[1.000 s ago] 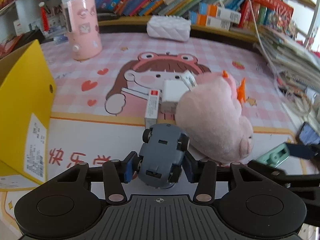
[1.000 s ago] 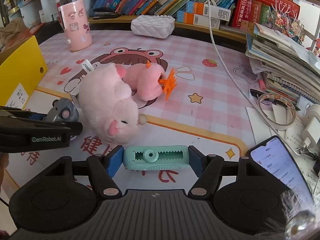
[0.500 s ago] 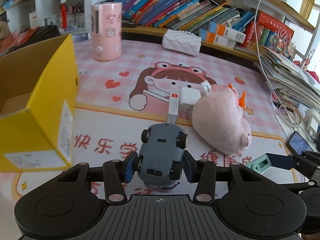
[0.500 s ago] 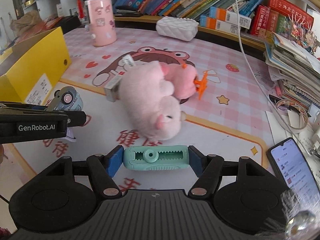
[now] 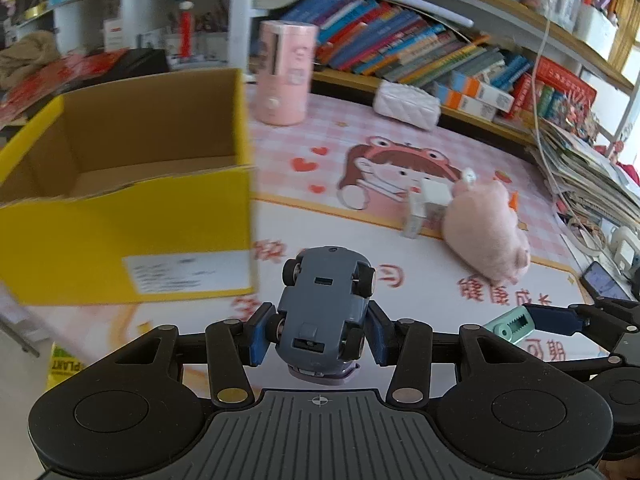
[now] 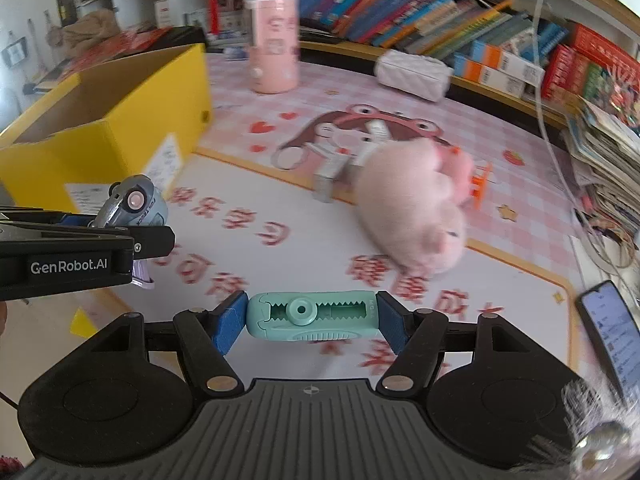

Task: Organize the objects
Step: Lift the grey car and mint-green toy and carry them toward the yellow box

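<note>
My left gripper is shut on a blue-grey toy car, held upside down above the desk mat; the car also shows in the right wrist view. My right gripper is shut on a mint-green plastic clip, seen at the right of the left wrist view. An open yellow cardboard box stands to the left, close to the car; it also shows in the right wrist view. A pink plush pig lies on the mat beside small white boxes.
A pink cylinder holder and a white quilted pouch stand at the back before rows of books. A paper stack and a phone lie at the right. A cable hangs down at the right.
Both grippers have moved left and back with their objects held. The yellow box now looms much larger and nearer, its open top in view; the pig has receded to the right.
</note>
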The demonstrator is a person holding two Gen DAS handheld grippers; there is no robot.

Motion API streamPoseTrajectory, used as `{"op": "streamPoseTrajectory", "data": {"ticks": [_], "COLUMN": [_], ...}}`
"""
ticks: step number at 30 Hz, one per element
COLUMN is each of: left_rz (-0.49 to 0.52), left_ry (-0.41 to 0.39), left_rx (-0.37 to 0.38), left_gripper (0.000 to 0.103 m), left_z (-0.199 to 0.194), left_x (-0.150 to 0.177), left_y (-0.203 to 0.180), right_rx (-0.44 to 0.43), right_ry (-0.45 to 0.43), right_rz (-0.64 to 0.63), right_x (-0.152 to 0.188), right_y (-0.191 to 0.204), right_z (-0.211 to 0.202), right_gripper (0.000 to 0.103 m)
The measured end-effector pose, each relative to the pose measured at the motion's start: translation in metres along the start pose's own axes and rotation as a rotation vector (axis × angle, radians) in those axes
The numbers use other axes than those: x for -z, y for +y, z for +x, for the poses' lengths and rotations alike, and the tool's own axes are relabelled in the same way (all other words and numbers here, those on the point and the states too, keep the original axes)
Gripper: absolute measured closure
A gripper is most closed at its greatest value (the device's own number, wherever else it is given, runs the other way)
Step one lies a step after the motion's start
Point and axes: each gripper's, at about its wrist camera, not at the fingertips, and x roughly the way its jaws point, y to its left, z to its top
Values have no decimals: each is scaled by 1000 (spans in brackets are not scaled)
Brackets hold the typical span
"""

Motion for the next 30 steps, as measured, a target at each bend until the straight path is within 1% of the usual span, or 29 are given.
{"op": "streamPoseTrajectory", "data": {"ticks": [10,16,22,30], "left_rz": [-59,-75,-82,-86], "left_ry": [-23,-40,-57,-77], "left_rx": [-51,-74,-87,-95], "left_gripper": [57,57,57,57], "left_z": [-45,-69,-88,-108], "left_x": [23,36,49,63], "left_y": [64,91,109,127], "right_rx": [-60,-83,-95,-104], "right_ry": [-4,-14,-29,-40], "right_rz": [-77,-93,-104,-105], "right_x": [7,14,21,32], "right_y": [78,115,143,169], "right_z": [-10,-19,-29,-39], "right_gripper": [36,36,36,36]}}
